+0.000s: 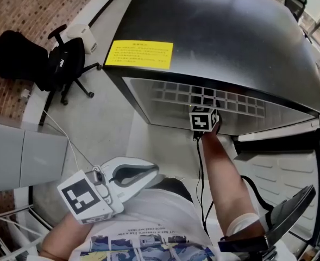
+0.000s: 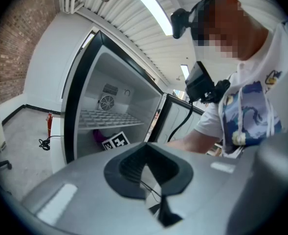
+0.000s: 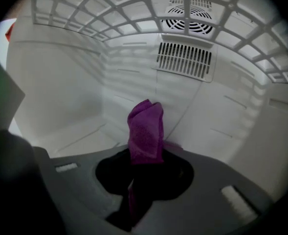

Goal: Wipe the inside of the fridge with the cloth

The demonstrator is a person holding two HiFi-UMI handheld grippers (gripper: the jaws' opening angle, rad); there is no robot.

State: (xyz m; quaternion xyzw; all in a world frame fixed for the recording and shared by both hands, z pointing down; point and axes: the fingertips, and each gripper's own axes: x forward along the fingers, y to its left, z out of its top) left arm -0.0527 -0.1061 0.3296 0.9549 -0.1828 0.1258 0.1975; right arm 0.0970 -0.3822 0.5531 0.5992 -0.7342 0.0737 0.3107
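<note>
Right gripper [image 1: 205, 122] is inside the fridge [image 1: 230, 37] with the cloth, left one is out of it

In the right gripper view we see the jaws clamped on the purple cloth [image 3: 146, 130], which sticks up toward 12 o'clock from the right gripper [image 3: 143, 180]. It sits under the wire shelf [image 3: 134, 4], in front of the white back wall with its vent [image 3: 185, 60] (we can't tell if the cloth touches the wall). In the head view the arm reaches in below the shelf [image 1: 203, 97], and the open door [image 1: 279, 173] is off at 4 o'clock. The left gripper [image 1: 133, 176] sits at 7 o'clock by the person's chest. Its own view shows its tips [image 2: 162, 200] pressed together with nothing between them.
</note>
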